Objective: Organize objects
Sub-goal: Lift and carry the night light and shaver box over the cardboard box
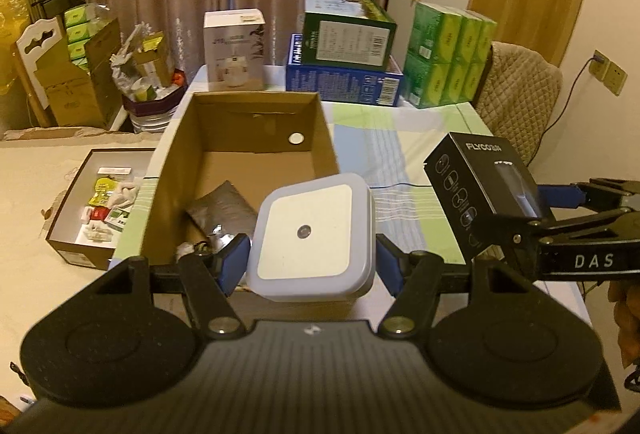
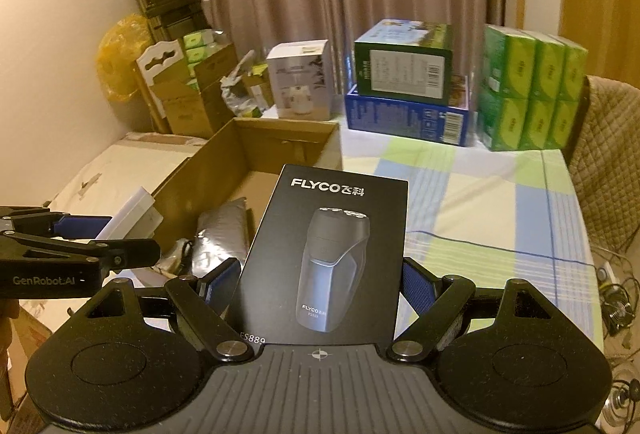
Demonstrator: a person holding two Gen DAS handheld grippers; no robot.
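Hidden: I can't make out the dark clutter at the cardboard box's (image 1: 244, 169) near end — a grey pouch (image 1: 222, 203) shows.
Small tray (image 1: 66, 230): assorted packets, unreadable.
Left hand-held gripper (image 1: 312, 266): pinching the white square device (image 1: 310, 234), above the box's near rim.
Right hand-held gripper (image 2: 320, 286): clamping the black FLYCO shaver box (image 2: 328, 258) — over the counter (image 2: 480, 201), beside the cardboard box.

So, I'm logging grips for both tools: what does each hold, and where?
Left tool clamps the white square night light by its two opposite sides. Right tool clamps the black shaver box across its long side edges, near the bottom.
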